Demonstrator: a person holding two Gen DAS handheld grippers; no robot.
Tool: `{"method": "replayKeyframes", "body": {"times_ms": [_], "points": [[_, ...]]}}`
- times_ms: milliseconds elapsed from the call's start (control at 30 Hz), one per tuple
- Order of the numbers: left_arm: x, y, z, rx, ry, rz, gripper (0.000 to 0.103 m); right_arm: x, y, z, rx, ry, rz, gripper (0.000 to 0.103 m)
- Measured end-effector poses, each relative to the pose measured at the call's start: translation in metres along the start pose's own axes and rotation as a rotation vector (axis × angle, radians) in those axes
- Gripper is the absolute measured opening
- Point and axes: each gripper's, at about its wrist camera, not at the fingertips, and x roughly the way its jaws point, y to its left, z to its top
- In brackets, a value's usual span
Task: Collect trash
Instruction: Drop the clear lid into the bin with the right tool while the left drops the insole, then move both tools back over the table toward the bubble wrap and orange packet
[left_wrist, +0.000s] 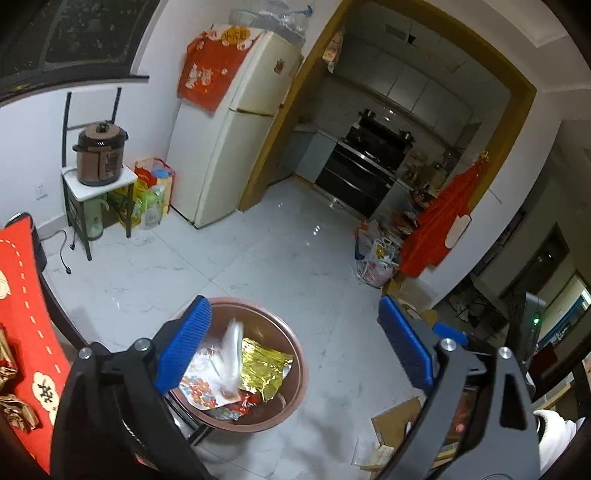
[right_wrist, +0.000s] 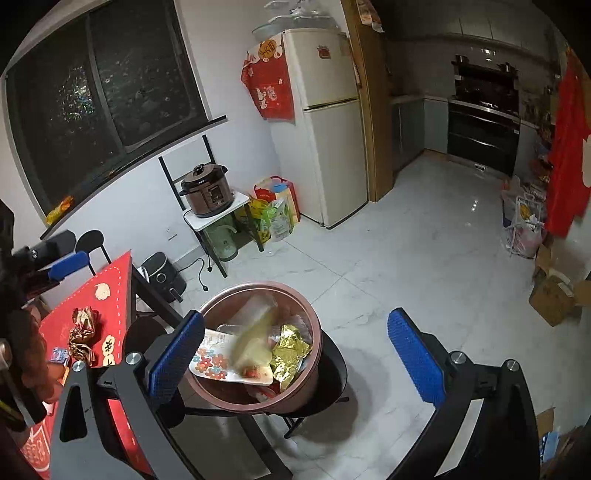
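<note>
A round brown bin (left_wrist: 301, 373) (right_wrist: 258, 285) stands on a black chair (right_wrist: 334, 373) beside the red-clothed table (left_wrist: 26, 295) (right_wrist: 110, 291). Inside lie a gold foil wrapper (left_wrist: 264, 369) (right_wrist: 291, 347) and a flower-printed paper (left_wrist: 203, 393) (right_wrist: 210, 363). A clear plastic piece (left_wrist: 232, 343) is blurred over the bin in the left wrist view. A pale yellowish bag (right_wrist: 255, 339) is blurred over it in the right wrist view. My left gripper (left_wrist: 294, 310) and right gripper (right_wrist: 295, 315) both hover above the bin, open, with nothing between the blue pads. Crumpled gold-brown wrappers (right_wrist: 83, 332) (left_wrist: 14, 406) lie on the table.
A cream fridge (left_wrist: 229, 147) (right_wrist: 332, 129) stands by the kitchen doorway. A brown cooker (right_wrist: 207, 190) sits on a small stand next to shopping bags (right_wrist: 277, 210). A black air fryer (right_wrist: 162, 273) is under the window. Cardboard boxes (right_wrist: 554, 295) (left_wrist: 399, 424) and bags (left_wrist: 373, 258) lie on the white tile floor.
</note>
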Motion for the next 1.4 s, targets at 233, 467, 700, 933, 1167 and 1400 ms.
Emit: {"method": "replayKeyframes", "body": {"times_ms": [233,467,700,933,1167,1400], "points": [[-0.046,0.026,0.001,-0.020,-0.050,0.125,0.097,0.007,0.008,0.005,-0.001,0.001,0.044,0.098],[-0.136,0.083,-0.017,-0.099,-0.119,0.315,0.097,0.019,0.041,0.011,-0.038,0.011,0.121,0.098],[-0.256,0.155,-0.064,-0.250,-0.203,0.547,0.097,0.037,0.097,0.008,-0.102,0.053,0.199,0.098],[-0.368,0.210,-0.131,-0.420,-0.253,0.735,0.097,0.050,0.179,-0.003,-0.178,0.103,0.270,0.098],[-0.407,0.250,-0.187,-0.485,-0.179,0.778,0.097,0.057,0.264,-0.031,-0.261,0.165,0.311,0.098],[-0.377,0.297,-0.229,-0.489,-0.028,0.679,0.097,0.057,0.344,-0.065,-0.351,0.225,0.318,0.098]]}}
